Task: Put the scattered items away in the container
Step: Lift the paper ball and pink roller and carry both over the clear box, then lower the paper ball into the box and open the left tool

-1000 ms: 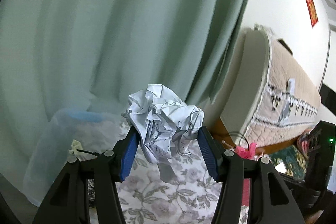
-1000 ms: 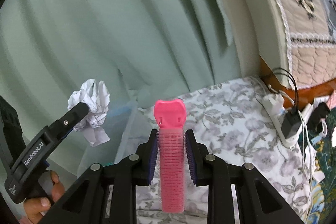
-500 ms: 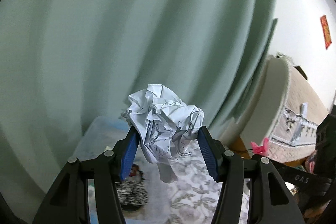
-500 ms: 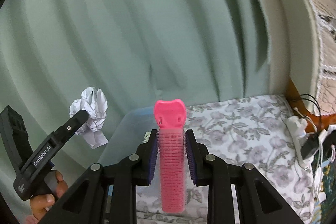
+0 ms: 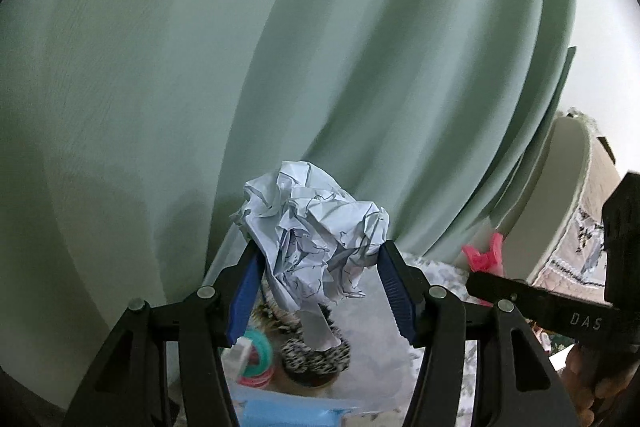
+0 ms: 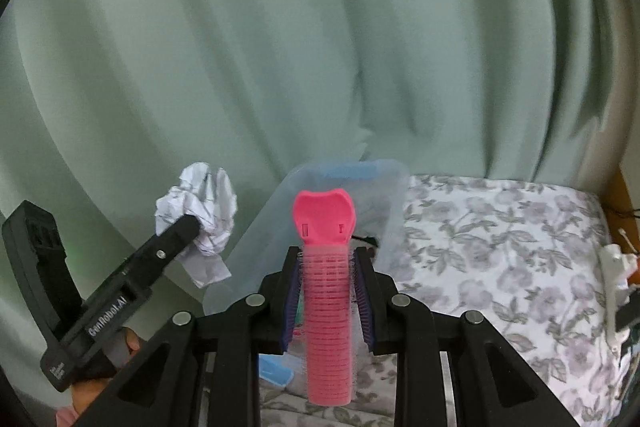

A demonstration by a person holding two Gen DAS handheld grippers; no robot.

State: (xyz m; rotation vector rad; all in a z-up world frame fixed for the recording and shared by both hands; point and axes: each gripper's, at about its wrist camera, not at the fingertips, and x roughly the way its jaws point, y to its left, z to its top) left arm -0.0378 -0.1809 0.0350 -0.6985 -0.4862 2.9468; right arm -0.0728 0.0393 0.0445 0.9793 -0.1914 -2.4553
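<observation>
Behind, green curtain (image 6: 280, 47) — floral sheet (image 6: 500, 235); left gripper (image 5: 320, 281) clamps paper ball (image 5: 316, 231), right gripper (image 6: 327, 291) pink roller (image 6: 326, 291).

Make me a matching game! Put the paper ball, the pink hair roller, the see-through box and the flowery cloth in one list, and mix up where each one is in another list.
Things:
1. crumpled paper ball
2. pink hair roller
3. clear plastic box
4. flowery cloth

Places:
A. lying spread out under the box
B. squeezed in the left gripper
C. standing on the cloth by the green curtain
D. squeezed in the right gripper

Pairs: 1-B, 2-D, 3-C, 4-A
</observation>
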